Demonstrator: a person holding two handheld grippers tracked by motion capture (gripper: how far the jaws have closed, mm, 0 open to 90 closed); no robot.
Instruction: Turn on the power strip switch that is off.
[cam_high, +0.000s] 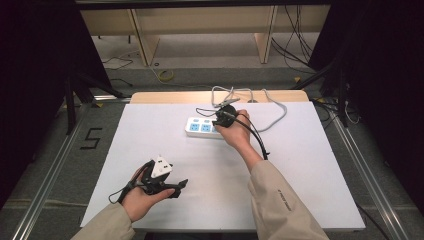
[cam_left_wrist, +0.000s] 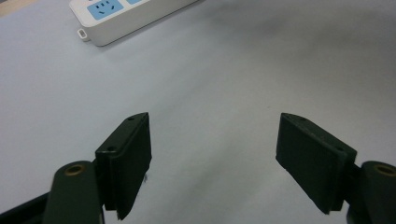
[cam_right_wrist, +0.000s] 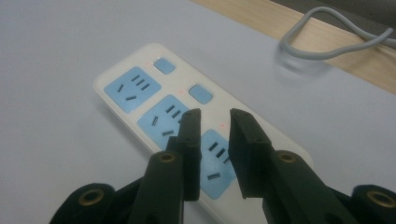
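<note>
L gripper sits nearest on white table, jaws wide, nothing between. Farther back, R gripper hovers over white power strip at table's mid-rear, jaws narrow w/ small gap, empty.

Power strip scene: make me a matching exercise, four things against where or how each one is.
Things:
1. power strip
2. left gripper
3. right gripper
4. grey cable

States:
A. fingers wide apart over bare table
B. looping along the table's far edge
C. fingers nearly together above a blue socket
D. lying flat mid-table, far half

Pairs: 1-D, 2-A, 3-C, 4-B
</note>
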